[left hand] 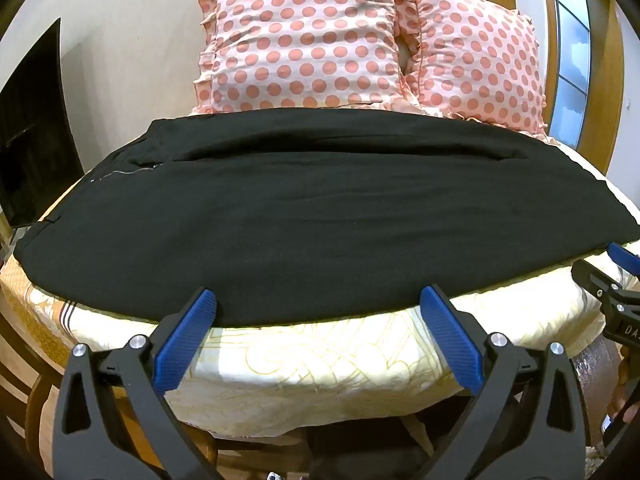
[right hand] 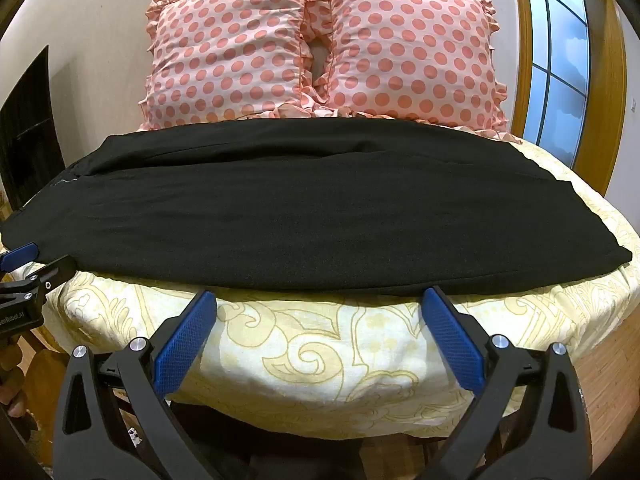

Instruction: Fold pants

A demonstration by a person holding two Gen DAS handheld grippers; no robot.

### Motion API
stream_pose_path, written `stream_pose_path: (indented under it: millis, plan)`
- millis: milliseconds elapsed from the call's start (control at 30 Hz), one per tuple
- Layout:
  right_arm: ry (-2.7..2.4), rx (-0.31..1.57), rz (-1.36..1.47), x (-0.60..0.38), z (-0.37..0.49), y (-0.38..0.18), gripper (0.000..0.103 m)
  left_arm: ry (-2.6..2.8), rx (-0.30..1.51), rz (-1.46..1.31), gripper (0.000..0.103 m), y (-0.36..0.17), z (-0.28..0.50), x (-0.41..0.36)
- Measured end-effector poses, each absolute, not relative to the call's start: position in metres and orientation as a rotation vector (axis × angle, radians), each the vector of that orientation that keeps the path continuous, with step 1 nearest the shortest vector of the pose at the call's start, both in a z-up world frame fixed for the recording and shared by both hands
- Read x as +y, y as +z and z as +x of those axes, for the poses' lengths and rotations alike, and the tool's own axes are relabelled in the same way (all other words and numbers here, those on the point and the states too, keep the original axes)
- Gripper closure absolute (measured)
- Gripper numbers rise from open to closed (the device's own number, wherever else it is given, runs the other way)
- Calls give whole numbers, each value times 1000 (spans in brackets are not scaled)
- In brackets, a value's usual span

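As seen here, black pants (left hand: 320, 208) lying flat, long axis left-right across bed (left hand: 320, 360).

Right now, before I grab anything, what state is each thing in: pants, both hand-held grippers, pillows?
Pants: laid flat across the bed, lengthwise fold showing, near edge free.
Left hand-held gripper: open, at the pants' near edge, holding nothing.
Right hand-held gripper: open, just short of the near edge, holding nothing.
Pillows: two, propped upright behind the pants.
Bed: covered by a patterned sheet.
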State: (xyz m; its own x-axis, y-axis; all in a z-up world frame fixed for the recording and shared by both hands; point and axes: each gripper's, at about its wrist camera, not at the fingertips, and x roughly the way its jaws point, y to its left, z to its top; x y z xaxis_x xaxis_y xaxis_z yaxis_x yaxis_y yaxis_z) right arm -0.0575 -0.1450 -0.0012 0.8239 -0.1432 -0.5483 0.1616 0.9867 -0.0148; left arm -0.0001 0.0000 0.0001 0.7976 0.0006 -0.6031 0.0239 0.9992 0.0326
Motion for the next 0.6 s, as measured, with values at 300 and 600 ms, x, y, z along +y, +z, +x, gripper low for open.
stream_pose_path:
  millis: [300, 600]
  plan:
    - [-163, 582, 33, -145, -56, -1, 1, -12, 646, 40, 2, 0, 0, 0]
    - [-162, 577, 33, -145, -58, -2, 1, -12, 645, 40, 2, 0, 0, 0]
